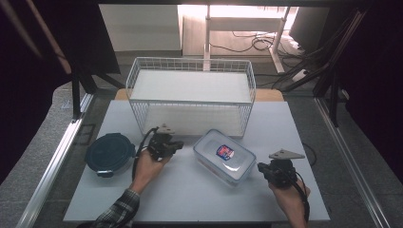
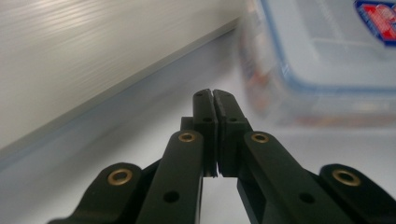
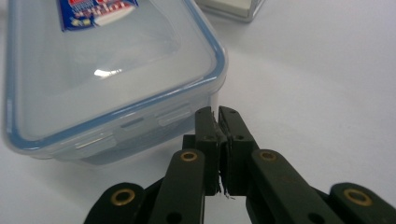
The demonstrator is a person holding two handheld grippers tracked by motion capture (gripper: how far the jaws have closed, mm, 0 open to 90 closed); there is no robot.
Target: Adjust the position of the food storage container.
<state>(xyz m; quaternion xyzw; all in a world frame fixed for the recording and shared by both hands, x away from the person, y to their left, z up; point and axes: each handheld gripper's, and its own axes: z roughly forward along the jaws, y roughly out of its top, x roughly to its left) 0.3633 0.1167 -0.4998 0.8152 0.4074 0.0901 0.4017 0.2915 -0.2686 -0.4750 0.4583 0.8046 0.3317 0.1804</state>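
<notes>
A clear rectangular container (image 1: 224, 155) with a blue-rimmed lid and a red-and-blue label lies on the white table, right of centre. My left gripper (image 1: 177, 145) is just left of it, low over the table. In the left gripper view its jaws (image 2: 214, 93) are pressed together with nothing between them, and the container (image 2: 322, 51) is blurred ahead to the right. My right gripper (image 1: 262, 167) is at the container's near right corner. There its jaws (image 3: 217, 112) stand shut and empty beside the lid's latch flap, with the container (image 3: 107, 70) on the left.
A white wire basket (image 1: 191, 60) with a pale floor stands at the back centre of the table (image 1: 190, 199). Its base (image 2: 93, 60) runs along the left of the left gripper view. A round dark teal lidded container (image 1: 110, 153) sits at the left edge.
</notes>
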